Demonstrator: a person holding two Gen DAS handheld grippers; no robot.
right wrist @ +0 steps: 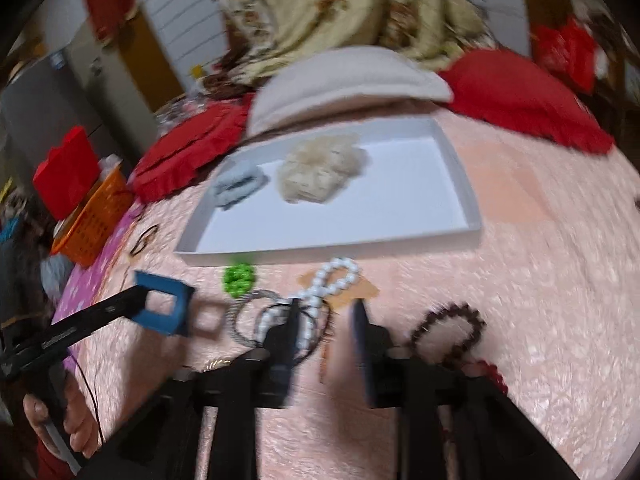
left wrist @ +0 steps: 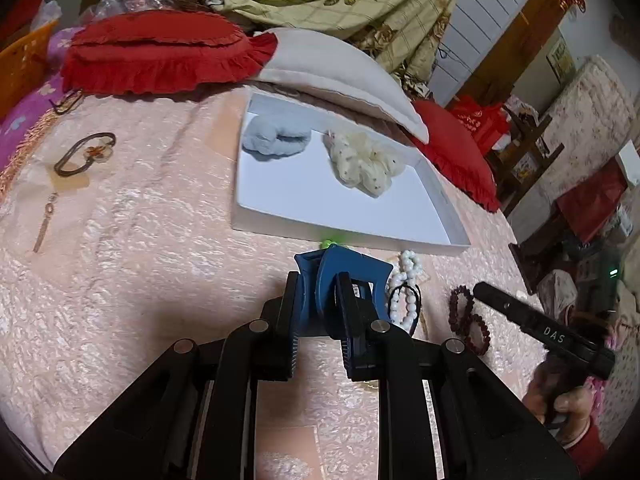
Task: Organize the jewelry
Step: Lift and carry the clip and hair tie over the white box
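My left gripper (left wrist: 318,280) is shut on a blue claw hair clip (left wrist: 344,276) and holds it above the pink bedspread, just short of the white tray (left wrist: 352,236). The clip also shows in the right wrist view (right wrist: 162,308). The tray holds a blue scrunchie (left wrist: 276,138) and a cream scrunchie (left wrist: 364,162). My right gripper (right wrist: 326,312) is open and empty over a white pearl bracelet (right wrist: 332,280) and a black hair tie (right wrist: 316,324). A green bead piece (right wrist: 239,278) and a dark red bead bracelet (right wrist: 448,328) lie nearby.
Red frilled cushions (left wrist: 152,54) and a white pillow (left wrist: 332,68) lie behind the tray. A metal hair clip with an orange flower (left wrist: 86,152) and a thin earring (left wrist: 46,220) lie on the left. An orange basket (right wrist: 94,216) stands at the bed's left edge.
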